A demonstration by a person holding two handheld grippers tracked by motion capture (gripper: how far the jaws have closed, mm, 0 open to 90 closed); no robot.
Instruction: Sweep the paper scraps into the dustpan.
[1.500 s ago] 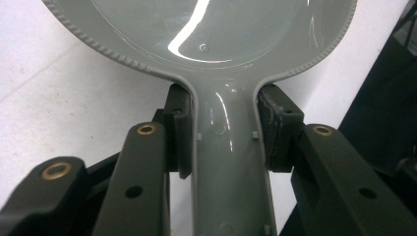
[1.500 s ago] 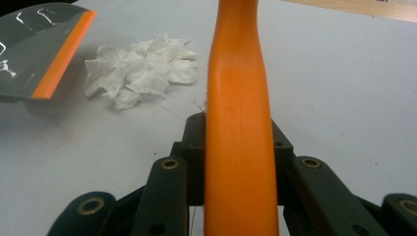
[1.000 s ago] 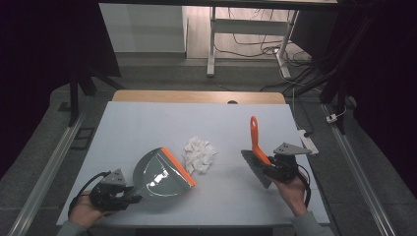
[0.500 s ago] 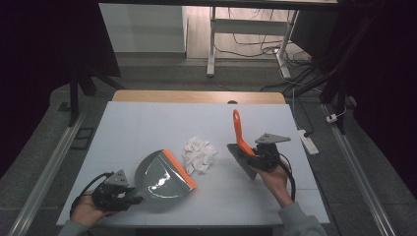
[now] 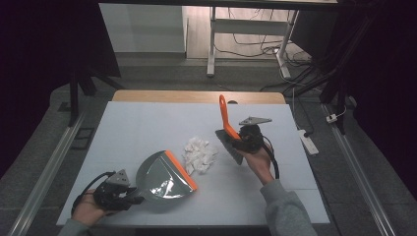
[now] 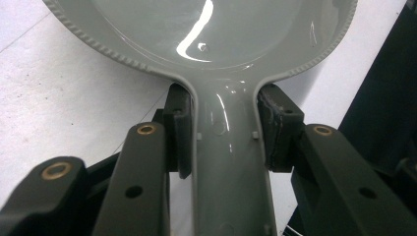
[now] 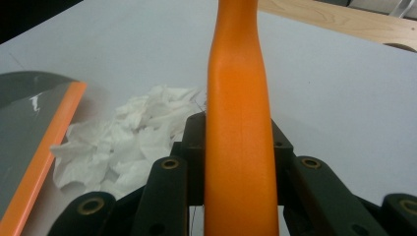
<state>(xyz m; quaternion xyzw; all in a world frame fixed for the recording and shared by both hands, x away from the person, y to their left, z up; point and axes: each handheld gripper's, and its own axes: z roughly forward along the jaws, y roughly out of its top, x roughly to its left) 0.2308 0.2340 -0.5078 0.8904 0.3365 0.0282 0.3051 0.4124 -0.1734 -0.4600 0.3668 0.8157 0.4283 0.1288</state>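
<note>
A grey dustpan point(image 5: 160, 177) with an orange lip point(image 5: 180, 170) lies at the table's front left. My left gripper point(image 5: 129, 195) is shut on its handle point(image 6: 227, 162), pads pressed to both sides. A pile of crumpled white tissue point(image 5: 199, 153) lies just beyond the lip, also visible as tissue point(image 7: 133, 137) in the right gripper view. My right gripper point(image 5: 241, 139) is shut on the orange handle point(image 7: 239, 128) of a hand brush point(image 5: 227, 132), held right of the tissue with the handle pointing up and away and the dark bristle head point(image 5: 232, 150) low over the table.
The pale table top point(image 5: 147, 123) has a wooden strip point(image 5: 196, 96) along its far edge. A white power strip point(image 5: 308, 140) lies on the floor to the right. A desk frame point(image 5: 212, 44) stands beyond the table.
My right gripper has carried the brush leftward toward the tissue pile, and it now stands close beside it. The left gripper and dustpan have stayed in place.
</note>
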